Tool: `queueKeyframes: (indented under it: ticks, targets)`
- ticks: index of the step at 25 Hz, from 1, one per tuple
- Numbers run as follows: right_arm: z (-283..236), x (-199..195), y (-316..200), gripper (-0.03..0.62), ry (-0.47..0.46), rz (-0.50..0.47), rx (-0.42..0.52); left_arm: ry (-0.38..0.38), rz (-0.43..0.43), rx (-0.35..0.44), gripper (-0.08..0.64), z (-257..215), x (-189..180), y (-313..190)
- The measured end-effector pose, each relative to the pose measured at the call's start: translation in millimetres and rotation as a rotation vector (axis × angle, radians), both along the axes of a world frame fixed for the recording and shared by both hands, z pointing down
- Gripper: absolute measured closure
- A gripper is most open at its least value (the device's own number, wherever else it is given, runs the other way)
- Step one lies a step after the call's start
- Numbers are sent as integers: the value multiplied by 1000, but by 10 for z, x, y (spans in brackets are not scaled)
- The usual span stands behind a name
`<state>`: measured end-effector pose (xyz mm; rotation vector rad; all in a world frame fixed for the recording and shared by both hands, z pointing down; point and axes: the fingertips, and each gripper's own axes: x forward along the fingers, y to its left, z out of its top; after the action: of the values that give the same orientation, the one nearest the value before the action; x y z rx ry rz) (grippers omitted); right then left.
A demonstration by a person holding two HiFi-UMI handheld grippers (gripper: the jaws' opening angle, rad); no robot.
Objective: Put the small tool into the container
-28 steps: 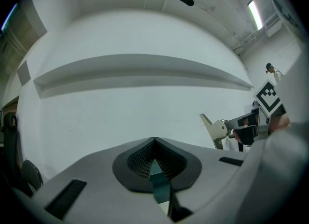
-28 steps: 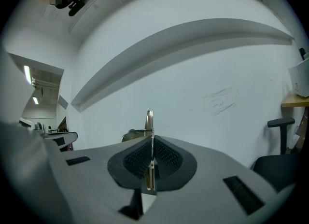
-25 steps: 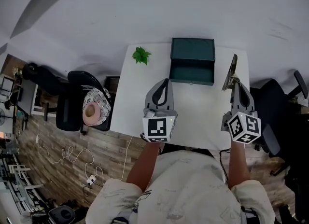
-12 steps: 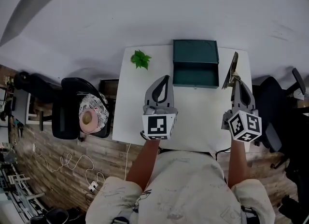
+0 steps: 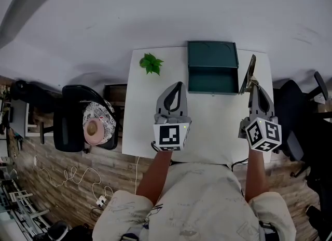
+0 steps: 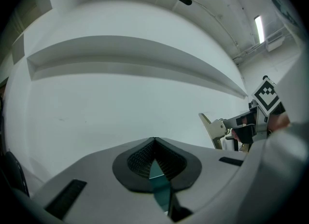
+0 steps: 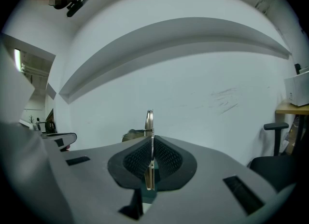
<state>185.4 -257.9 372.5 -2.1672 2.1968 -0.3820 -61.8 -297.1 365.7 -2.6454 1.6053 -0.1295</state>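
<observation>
A white table (image 5: 140, 125) stands against a pale wall, and the dark green container (image 5: 212, 68) sits open at its far edge, a little right of the middle, with its raised lid on the far side. The right gripper (image 5: 254, 86) is clenched on the small tool (image 5: 248, 76), a thin flat piece of brass-coloured metal. In the right gripper view the right gripper (image 7: 150, 143) has its ribbed pads pressed on both faces of the tool (image 7: 149, 119), which is seen edge-on and sticks up past the tips. From the head view the tool rises at a tilt above the far right part of the table, just beside the container's right side and outside it. The left gripper (image 5: 179, 85) hangs over the middle of the table, nearer than the container and in line with its left half. In its own view the left gripper (image 6: 154, 143) has its tips together and nothing between the pads. Only a sliver of green shows through the gap lower down. That view also catches the tool (image 6: 212, 129) off to the right, with the right gripper (image 6: 251, 121) behind it. A small leafy green plant (image 5: 151, 62) lies at the far left corner of the table, well apart from the container. A black chair (image 5: 72, 115) stands to the left of the table with a round patterned thing (image 5: 97, 123) on its seat. Another black chair (image 5: 298, 110) stands to the right. The floor (image 5: 62, 183) is wood.
</observation>
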Motion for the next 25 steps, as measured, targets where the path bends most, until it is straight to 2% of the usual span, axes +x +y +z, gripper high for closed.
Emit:
queueKeyframes:
  ticks: [25]
  targets:
    - [121, -385, -308, 575, 106, -65, -50, 29, -1, -35, 554, 169, -180, -239]
